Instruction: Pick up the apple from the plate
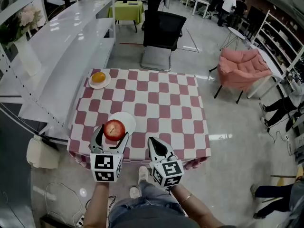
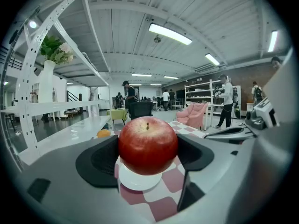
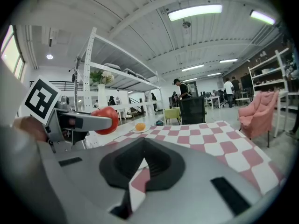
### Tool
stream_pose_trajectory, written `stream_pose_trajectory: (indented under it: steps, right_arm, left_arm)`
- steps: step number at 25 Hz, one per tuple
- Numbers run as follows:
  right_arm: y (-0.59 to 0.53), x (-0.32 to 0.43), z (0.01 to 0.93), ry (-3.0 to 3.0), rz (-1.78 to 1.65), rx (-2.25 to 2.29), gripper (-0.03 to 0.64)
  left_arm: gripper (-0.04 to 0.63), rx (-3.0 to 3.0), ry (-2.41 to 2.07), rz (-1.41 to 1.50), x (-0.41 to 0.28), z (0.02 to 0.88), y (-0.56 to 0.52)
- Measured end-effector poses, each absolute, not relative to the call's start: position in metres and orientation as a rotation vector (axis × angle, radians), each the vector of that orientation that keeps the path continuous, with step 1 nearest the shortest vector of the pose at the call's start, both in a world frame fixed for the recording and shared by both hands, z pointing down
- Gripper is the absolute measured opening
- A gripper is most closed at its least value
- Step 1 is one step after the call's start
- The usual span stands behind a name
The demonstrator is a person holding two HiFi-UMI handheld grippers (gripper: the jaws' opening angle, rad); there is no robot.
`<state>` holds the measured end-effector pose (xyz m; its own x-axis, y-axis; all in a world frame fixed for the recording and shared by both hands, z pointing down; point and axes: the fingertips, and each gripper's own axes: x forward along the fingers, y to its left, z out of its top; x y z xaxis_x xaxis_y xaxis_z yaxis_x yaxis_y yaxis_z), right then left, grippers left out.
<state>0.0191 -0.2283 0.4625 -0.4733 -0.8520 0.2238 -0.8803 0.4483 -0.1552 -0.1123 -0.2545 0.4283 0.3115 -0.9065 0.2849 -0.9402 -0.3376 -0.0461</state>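
The left gripper (image 1: 113,134) pinches the red apple (image 1: 114,128) between its jaws, holding it just above the white plate (image 1: 128,118) near the checkered bench's (image 1: 161,103) front edge. At the left gripper's 3 o'clock, the right gripper (image 1: 153,143) has its jaws pressed together on nothing. An orange (image 1: 98,77) sits on a small plate (image 1: 106,83) at the bench's 11 o'clock corner.

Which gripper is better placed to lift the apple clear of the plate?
Left. The left gripper has its jaws closed on the sides of the apple, over the white plate. The right gripper sits beside it, apart from the apple, jaws together and holding nothing.
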Motion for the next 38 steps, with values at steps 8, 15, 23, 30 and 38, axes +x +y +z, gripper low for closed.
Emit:
stream_pose_trajectory:
  steps: [8, 15, 23, 30, 38]
  right_arm:
    - [-0.211, 0.019, 0.457, -2.581, 0.361, 1.567, 0.011]
    - [-0.197, 0.019, 0.451, -2.582, 0.346, 1.584, 0.010]
    - [-0.184, 0.017, 0.450, -2.586, 0.322, 1.593, 0.010]
    - [-0.169, 0.012, 0.449, -2.587, 0.326, 1.577, 0.009]
    - [-0.152, 0.004, 0.455, -2.582, 0.320, 1.525, 0.009]
  left_arm:
    - [0.377, 2.449, -1.731, 0.388, -0.112, 0.424, -0.234]
    - [0.377, 2.468, -1.723, 0.382, -0.110, 0.417, -0.218]
    - [0.377, 2.479, -1.723, 0.374, -0.112, 0.419, -0.201]
    - [0.377, 2.474, -1.731, 0.390, -0.117, 0.420, -0.184]
    - [0.377, 2.456, -1.749, 0.397, -0.125, 0.424, -0.166]
